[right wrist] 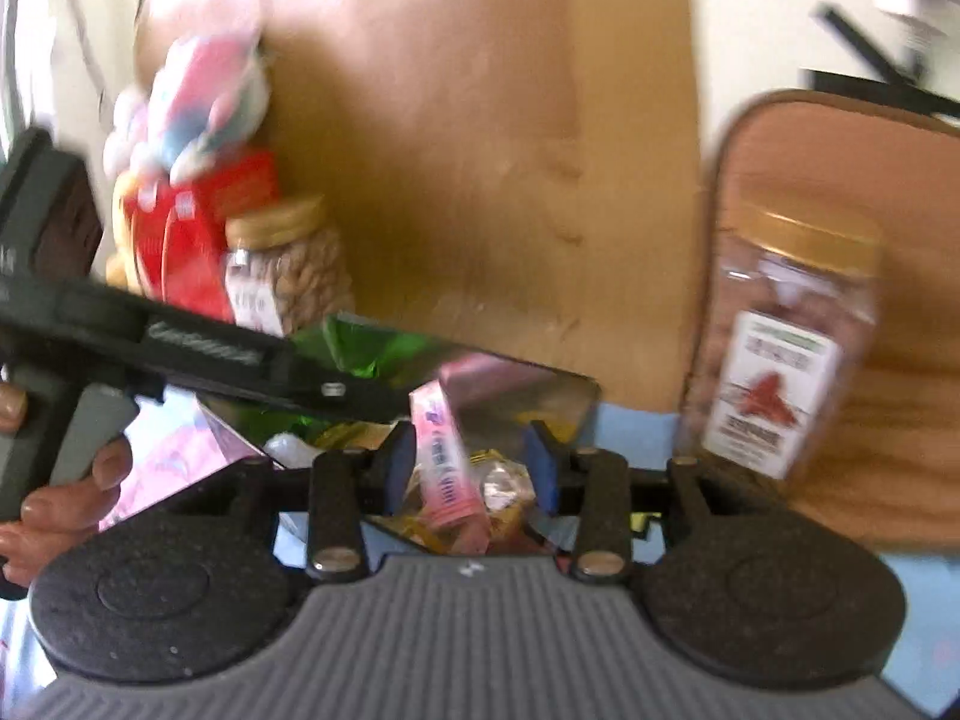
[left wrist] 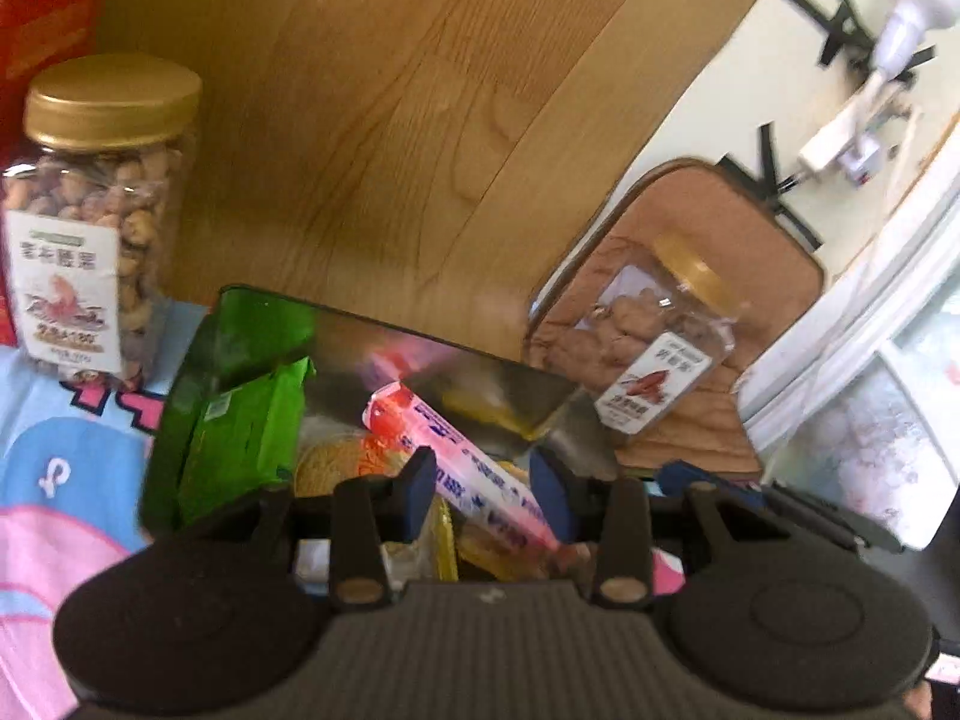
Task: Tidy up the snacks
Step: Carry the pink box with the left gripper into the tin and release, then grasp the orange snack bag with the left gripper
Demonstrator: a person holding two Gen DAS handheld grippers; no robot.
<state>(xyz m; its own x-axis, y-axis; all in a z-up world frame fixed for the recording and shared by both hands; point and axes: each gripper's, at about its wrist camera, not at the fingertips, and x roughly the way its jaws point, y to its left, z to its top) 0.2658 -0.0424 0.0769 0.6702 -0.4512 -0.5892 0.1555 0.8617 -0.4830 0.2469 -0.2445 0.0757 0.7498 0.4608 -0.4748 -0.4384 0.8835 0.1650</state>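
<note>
Starting at your left, the full nut jar (left wrist: 99,210) stands upright by the red box (left wrist: 42,24), near the mirrored bin (left wrist: 420,354); a wide swing could tip it. Your left hand-held gripper (left wrist: 486,489) stands part open around the pink stick pack (left wrist: 462,462), which leans in the bin among the snacks; whether the pads press it I cannot tell, so a loose pinch may drop it. Your right hand-held gripper (right wrist: 471,462) is also part open over that pack (right wrist: 444,456), gripping nothing; both reaching in could collide. At far right, the second jar (right wrist: 786,354) on the wooden tray (right wrist: 900,420) looks tilted.
</note>
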